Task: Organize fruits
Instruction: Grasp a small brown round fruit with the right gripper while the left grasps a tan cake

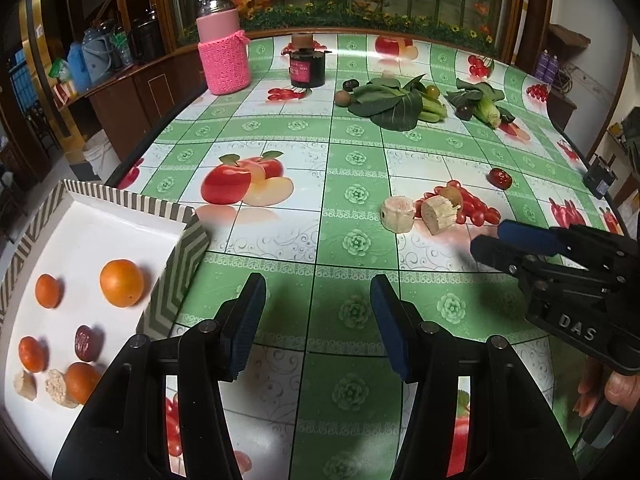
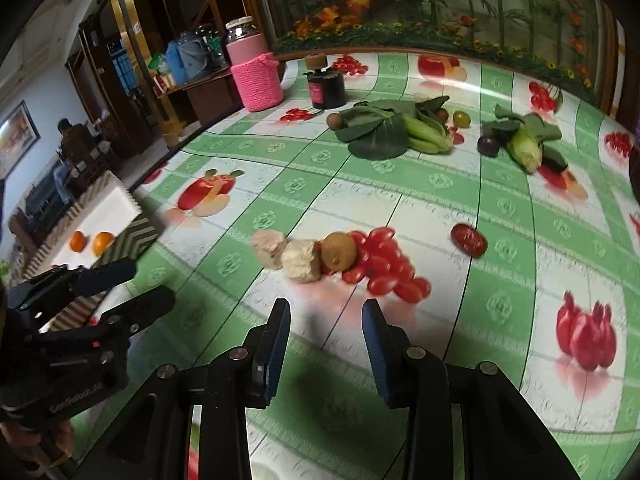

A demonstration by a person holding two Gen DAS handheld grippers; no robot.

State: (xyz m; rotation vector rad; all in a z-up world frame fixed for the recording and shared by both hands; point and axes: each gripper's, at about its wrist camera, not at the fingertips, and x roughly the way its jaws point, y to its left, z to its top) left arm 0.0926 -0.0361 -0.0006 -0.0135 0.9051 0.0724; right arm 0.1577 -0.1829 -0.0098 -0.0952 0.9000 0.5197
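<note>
Several oranges (image 1: 121,282) are already sitting in the tray (image 1: 176,276). Both the left gripper (image 1: 318,328) and right gripper (image 2: 326,346) are hanging spread and empty, while two pale chunks (image 2: 301,266), a kiwi (image 2: 339,256) and a red date (image 2: 468,240) are still waiting on the tablecloth (image 2: 400,200).

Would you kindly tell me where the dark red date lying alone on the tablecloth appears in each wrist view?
Left wrist view: the dark red date lies right of centre, above and right of the two pale cut chunks.
Right wrist view: it lies right of centre, right of the brown kiwi.
Shared landmark: the pink knitted flask at the table's far left.
</note>
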